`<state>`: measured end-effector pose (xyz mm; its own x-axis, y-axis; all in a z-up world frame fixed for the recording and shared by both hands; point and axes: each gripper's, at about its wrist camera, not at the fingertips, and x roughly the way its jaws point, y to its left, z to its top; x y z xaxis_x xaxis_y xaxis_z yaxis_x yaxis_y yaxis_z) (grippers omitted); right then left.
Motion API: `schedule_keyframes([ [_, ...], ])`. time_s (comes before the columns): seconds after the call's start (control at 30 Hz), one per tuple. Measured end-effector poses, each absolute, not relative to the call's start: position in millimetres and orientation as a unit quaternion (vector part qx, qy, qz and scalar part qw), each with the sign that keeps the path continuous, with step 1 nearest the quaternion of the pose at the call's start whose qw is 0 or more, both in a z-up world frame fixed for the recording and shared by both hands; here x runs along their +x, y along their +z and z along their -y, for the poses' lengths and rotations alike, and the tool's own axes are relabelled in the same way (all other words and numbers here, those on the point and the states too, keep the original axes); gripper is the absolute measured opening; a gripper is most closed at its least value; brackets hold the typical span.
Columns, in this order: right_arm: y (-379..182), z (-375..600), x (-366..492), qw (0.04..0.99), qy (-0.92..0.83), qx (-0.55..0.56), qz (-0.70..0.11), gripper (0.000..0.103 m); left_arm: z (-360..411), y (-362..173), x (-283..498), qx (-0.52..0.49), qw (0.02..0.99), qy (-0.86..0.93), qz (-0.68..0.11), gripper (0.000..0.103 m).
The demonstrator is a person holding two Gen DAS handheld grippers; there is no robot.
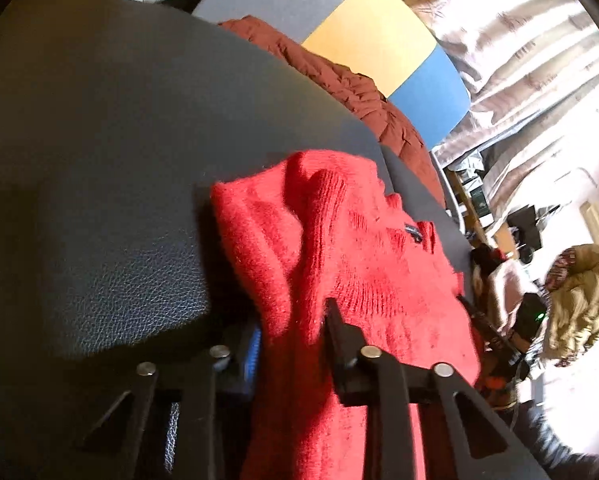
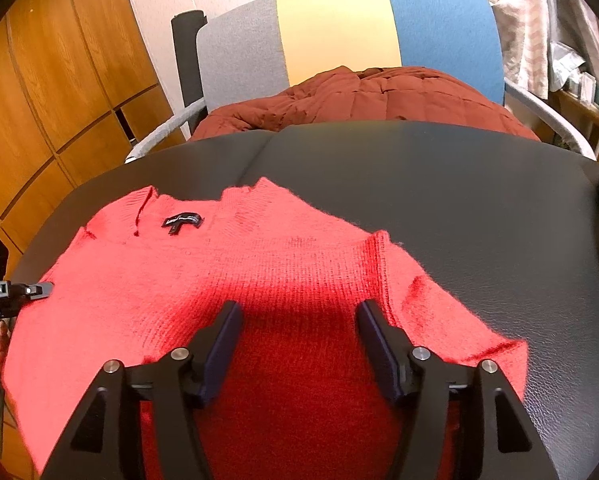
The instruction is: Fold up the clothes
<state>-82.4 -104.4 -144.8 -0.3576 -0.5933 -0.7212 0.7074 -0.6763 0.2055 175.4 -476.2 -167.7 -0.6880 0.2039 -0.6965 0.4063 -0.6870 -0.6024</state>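
**Red sweater flat on black pad, both grippers at its edges**

Red sweater [image 2: 227,280] spread on black leatherette table [image 2: 439,184], collar and black neck label [image 2: 182,222] toward 12 o'clock in right wrist view, hem running off toward 6. Long axis roughly 12–6, w/ right sleeve [image 2: 451,312] trailing to 4 o'clock.

Right gripper [image 2: 299,320] low over mid-body of sweater, jaws wide apart, nothing between but knit lying flat beneath; no pinch yet. Sleeve seam just beside right-hand finger, so nearer to this gripper than to the other.

Left gripper [image 1: 291,332] at sweater's left side; fabric bunched up and draped between the fingers, gap moderate. Looks like a hold on a fold of knit, but contact on the blue-padded finger [image 1: 254,354] half hidden – can't tell if clamped. Seen also from right wrist view at 9 o'clock, tip [image 2: 39,290] touching sweater's edge.

Judging next move: probably folding left side or sleeve inward across the 12–6 axis.

Around: rust-brown quilted jacket [image 2: 379,96] on grey/yellow/blue chair [image 2: 339,28] beyond table at 12 o'clock, apart from sweater. Wooden cabinets [image 2: 51,80] at 10. Open pad to 2–3 o'clock; nothing in the fold path
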Motion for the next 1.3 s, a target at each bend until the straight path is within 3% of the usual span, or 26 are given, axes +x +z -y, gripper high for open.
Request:
schedule_keyframes([
  [0.27,-133.4,106.2,-77.5,0.409,-0.805,0.422,-0.079,0.063,484.8,-162.5,183.2,0.386,0.106,-0.823,-0.403,0.018],
  [0.33,-125.1,104.6,-73.7,0.423,-0.794,0.428,-0.084,0.057,485.1,-160.2,185.8,0.392,0.115,-0.823,-0.395,0.017],
  [0.4,-112.6,96.0,-63.5,0.451,-0.783,0.417,-0.098,0.038,483.3,-156.9,187.8,0.397,0.121,-0.824,-0.386,0.017],
  [0.47,-103.0,86.0,-53.4,0.472,-0.771,0.409,-0.122,0.03,482.5,-154.2,189.7,0.401,0.125,-0.824,-0.381,0.017],
  [0.7,-118.2,66.0,-47.1,0.463,-0.757,0.417,-0.196,0.027,480.2,-145.7,195.9,0.412,0.131,-0.82,-0.376,0.017],
  [1.03,-132.5,53.5,-50.0,0.453,-0.781,0.411,-0.126,0.028,454.1,-94.9,231.0,0.303,0.048,-0.821,-0.481,0.015],
  [1.3,-135.6,50.7,-51.1,0.452,-0.786,0.416,-0.074,0.029,385.9,-38.2,192.4,0.267,-0.028,-0.827,-0.494,0.015],
])
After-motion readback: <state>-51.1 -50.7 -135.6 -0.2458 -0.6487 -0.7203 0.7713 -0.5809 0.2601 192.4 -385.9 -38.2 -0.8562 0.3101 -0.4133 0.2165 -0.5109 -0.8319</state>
